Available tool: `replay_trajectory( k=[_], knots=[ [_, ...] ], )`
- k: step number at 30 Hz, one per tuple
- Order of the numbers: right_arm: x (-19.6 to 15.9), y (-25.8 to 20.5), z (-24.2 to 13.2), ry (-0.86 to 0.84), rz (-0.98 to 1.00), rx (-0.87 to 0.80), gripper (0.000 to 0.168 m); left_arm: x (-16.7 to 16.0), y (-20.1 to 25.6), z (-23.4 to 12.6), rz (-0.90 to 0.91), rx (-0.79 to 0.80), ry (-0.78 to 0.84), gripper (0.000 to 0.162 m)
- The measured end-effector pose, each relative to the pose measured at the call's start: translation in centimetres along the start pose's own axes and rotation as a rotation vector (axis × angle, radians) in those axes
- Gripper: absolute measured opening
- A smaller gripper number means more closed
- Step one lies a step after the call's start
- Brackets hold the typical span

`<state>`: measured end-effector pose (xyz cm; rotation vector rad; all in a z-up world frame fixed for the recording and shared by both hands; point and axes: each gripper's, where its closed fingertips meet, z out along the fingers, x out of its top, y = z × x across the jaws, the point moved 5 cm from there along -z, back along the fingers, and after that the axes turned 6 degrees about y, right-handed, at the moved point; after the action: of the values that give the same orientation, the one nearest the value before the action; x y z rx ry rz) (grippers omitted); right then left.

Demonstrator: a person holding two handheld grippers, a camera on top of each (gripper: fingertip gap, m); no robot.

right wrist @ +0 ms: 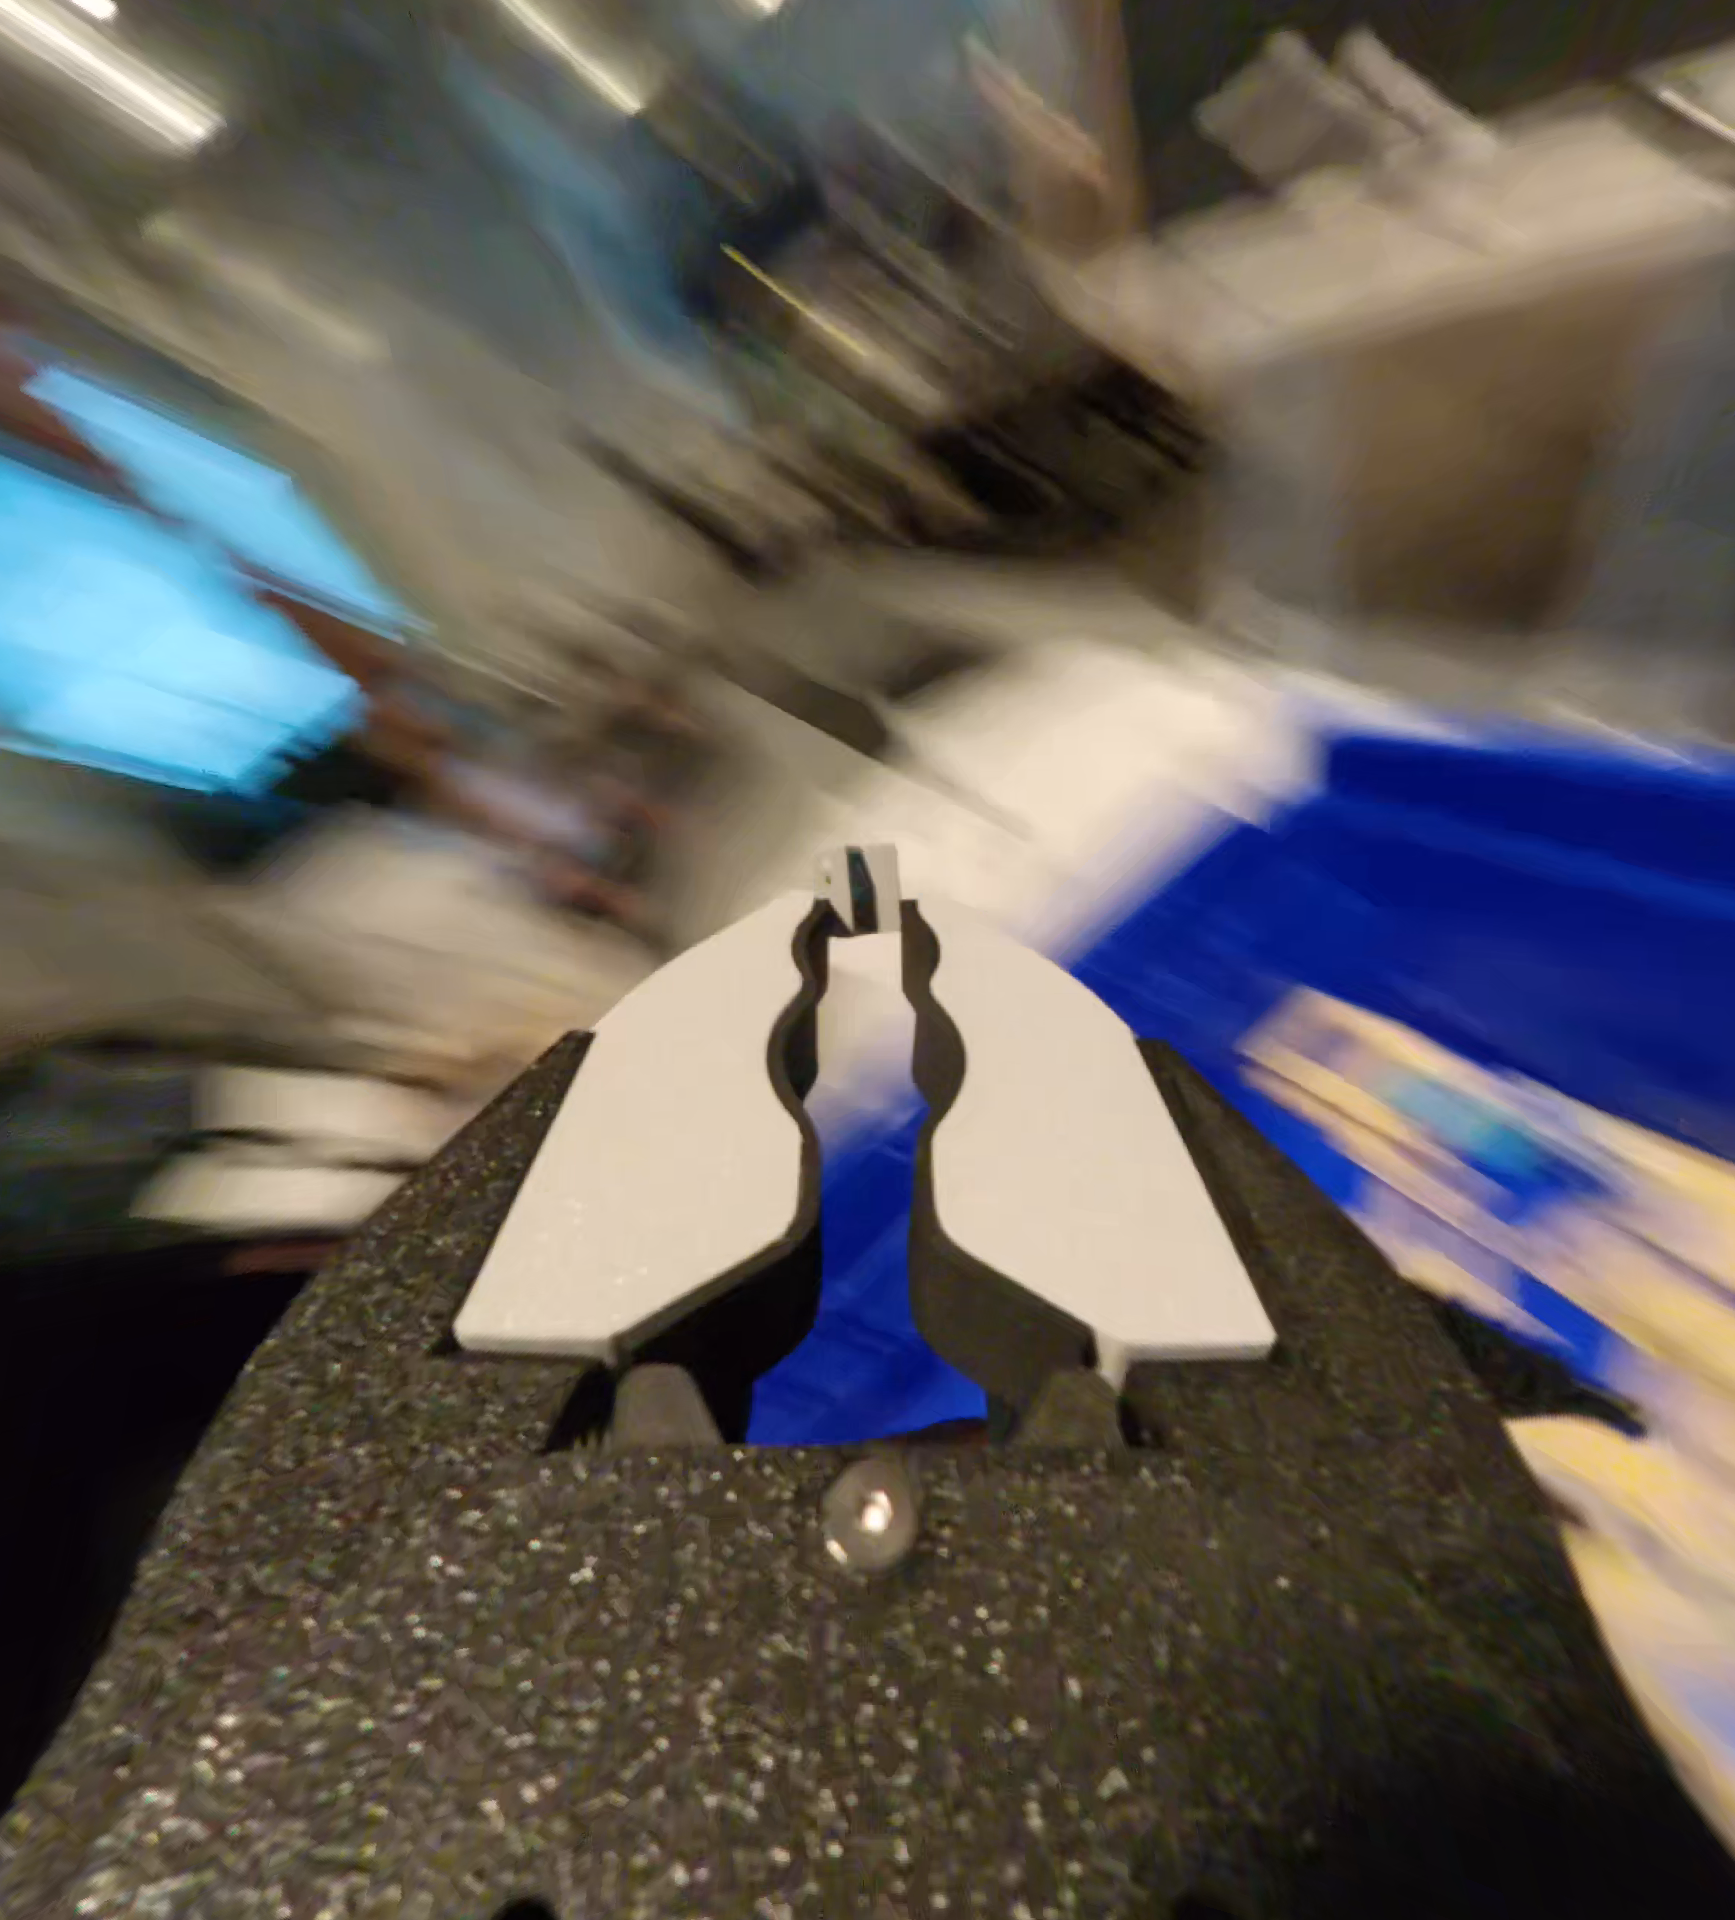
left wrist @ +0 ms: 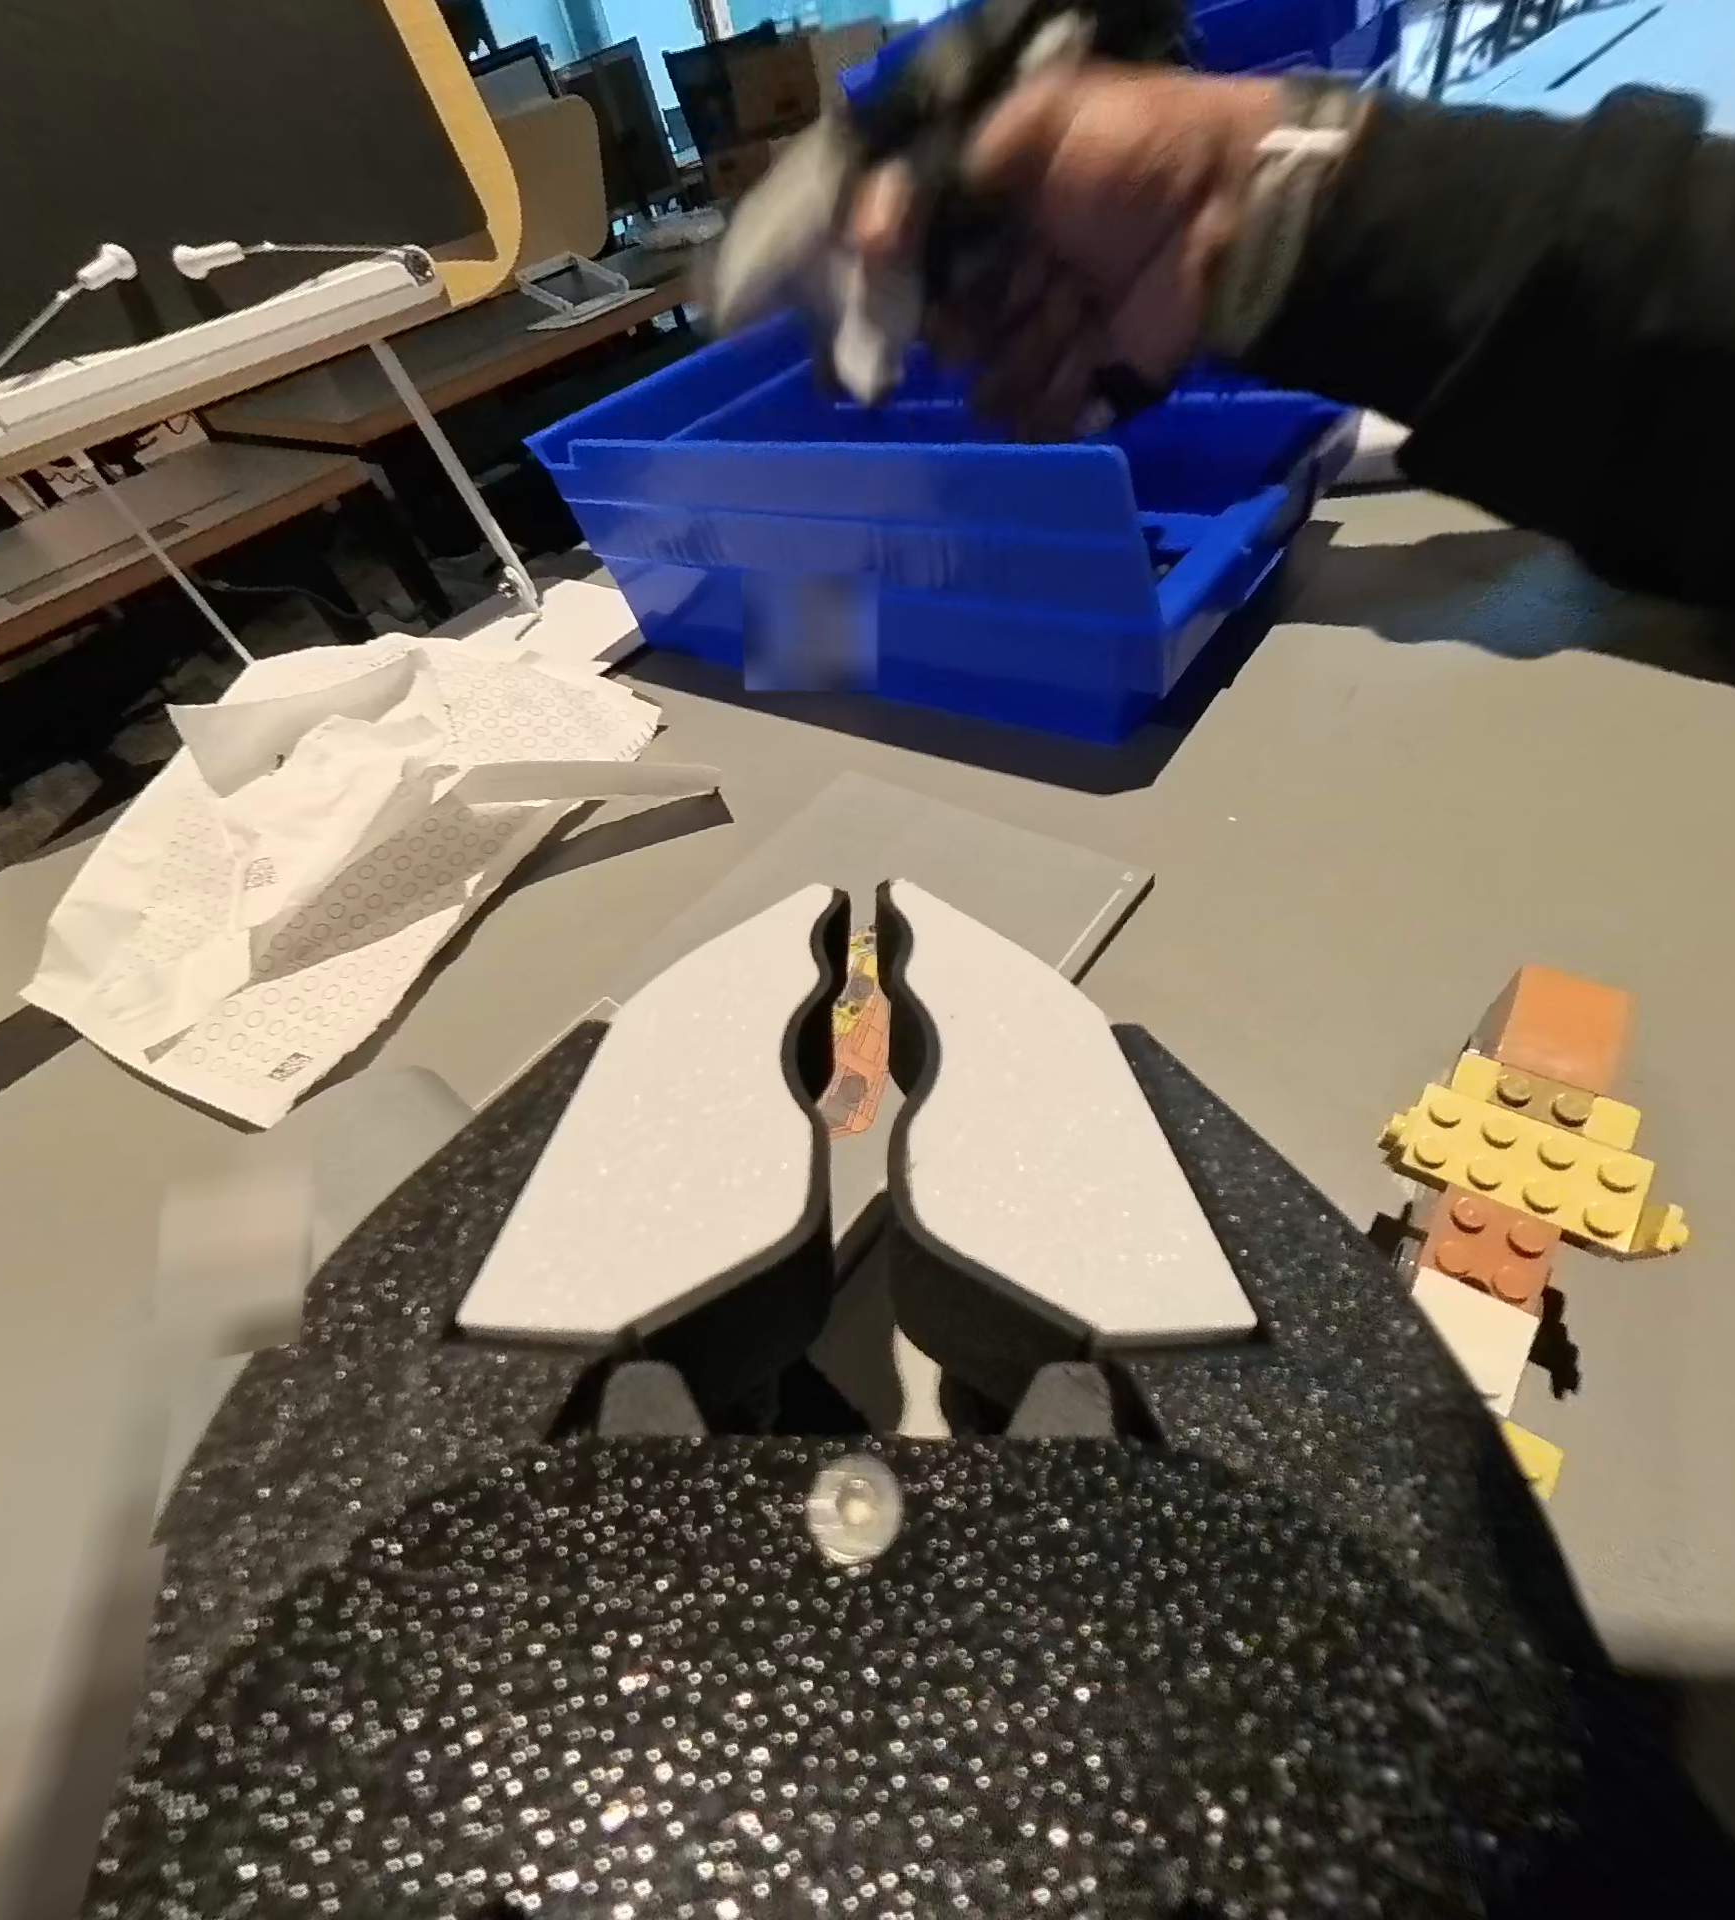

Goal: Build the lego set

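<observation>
Left wrist view looks along the left gripper, whose grey fingers are almost closed with only a thin slit between the tips and nothing clamped there; through the slit a printed sheet with orange and yellow drawing shows, lying flat on the grey table. The partly built lego model, of tan, orange, brown and white bricks, stands on the table just to the right of this gripper and apart from it. Beyond the sheet sits a blue bin, and crumpled white paper bags lie to the left of the bin, nearer the camera. Over the bin a person's hand in a dark sleeve holds the right gripper, motion-blurred, its tips pointing down toward the bin's inside. Right wrist view is heavily smeared, but the right gripper itself is sharp: its tips are clamped on a small white lego piece with a dark part in it, and blue of the bin streaks behind and to the right.
</observation>
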<state>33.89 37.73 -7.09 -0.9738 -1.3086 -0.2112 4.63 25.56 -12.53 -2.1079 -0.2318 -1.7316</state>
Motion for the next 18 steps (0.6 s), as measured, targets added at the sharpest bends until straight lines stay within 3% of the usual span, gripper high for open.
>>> replay_trajectory(
  k=[2,3,8,14,16,18],
  knots=[
    [2.1,-4.6,-2.0,0.228,0.097,0.395,0.013,0.1,0.0,-0.1,0.007,0.002,0.003,0.004],
    [2.7,-6.1,-3.0,0.315,0.1,0.51,0.013,0.2,0.1,-0.1,0.011,0.002,0.004,0.004],
    [2.9,-11.1,-5.7,0.456,0.025,0.775,0.013,0.4,0.4,-0.1,0.048,0.004,0.002,0.004],
    [1.0,-14.5,-5.6,0.381,-0.03,0.798,0.013,0.3,0.9,0.1,0.098,0.004,-0.013,0.004],
    [-1.3,-15.9,-5.2,0.225,-0.098,0.724,0.013,0.3,0.9,0.1,0.118,0.008,-0.022,0.004],
    [-5.8,-16.9,-5.0,-0.076,-0.27,0.551,0.013,0.4,0.9,0.0,0.139,0.016,-0.025,0.004]
  ],
)
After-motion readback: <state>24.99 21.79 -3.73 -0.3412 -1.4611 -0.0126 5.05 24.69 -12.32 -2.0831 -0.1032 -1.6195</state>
